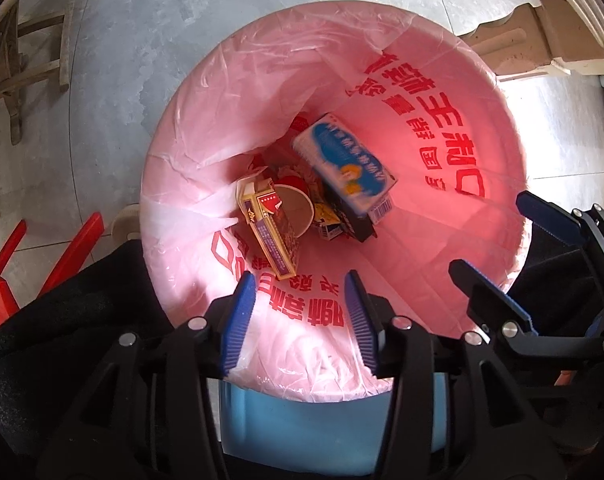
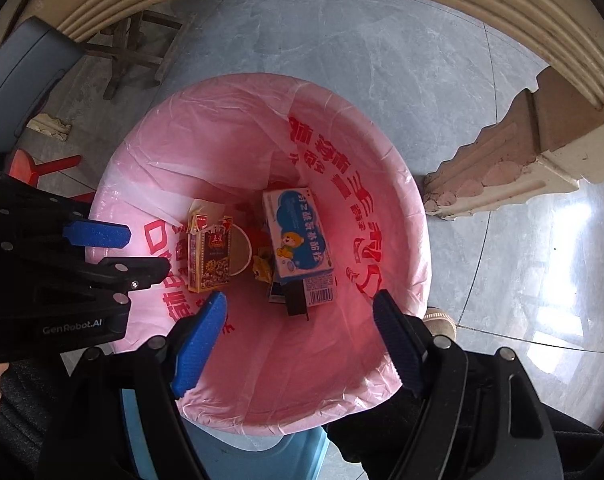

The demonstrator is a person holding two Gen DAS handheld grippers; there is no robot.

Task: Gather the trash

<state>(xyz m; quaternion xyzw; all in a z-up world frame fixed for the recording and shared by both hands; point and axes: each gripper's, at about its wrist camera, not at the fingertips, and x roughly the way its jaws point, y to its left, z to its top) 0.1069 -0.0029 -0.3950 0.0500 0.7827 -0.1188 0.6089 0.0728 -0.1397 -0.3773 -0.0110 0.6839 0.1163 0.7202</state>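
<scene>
Both grippers, left gripper (image 1: pixel 302 312) and right gripper (image 2: pixel 297 344), hang parted and empty over the pink-lined bin (image 1: pixel 173 184), where dropped cartons land

A grey marble-look tiled floor (image 2: pixel 382 60) carries everything. On it stands a light blue plastic bin (image 2: pixel 257 456) lined with a pink plastic bag printed in red characters (image 2: pixel 205 140). Beyond the bin stands a weathered wooden stool (image 2: pixel 133 52); to the bin's left, a red plastic stool (image 2: pixel 41 168); to its right, a carved cream furniture leg (image 2: pixel 498 176).
</scene>
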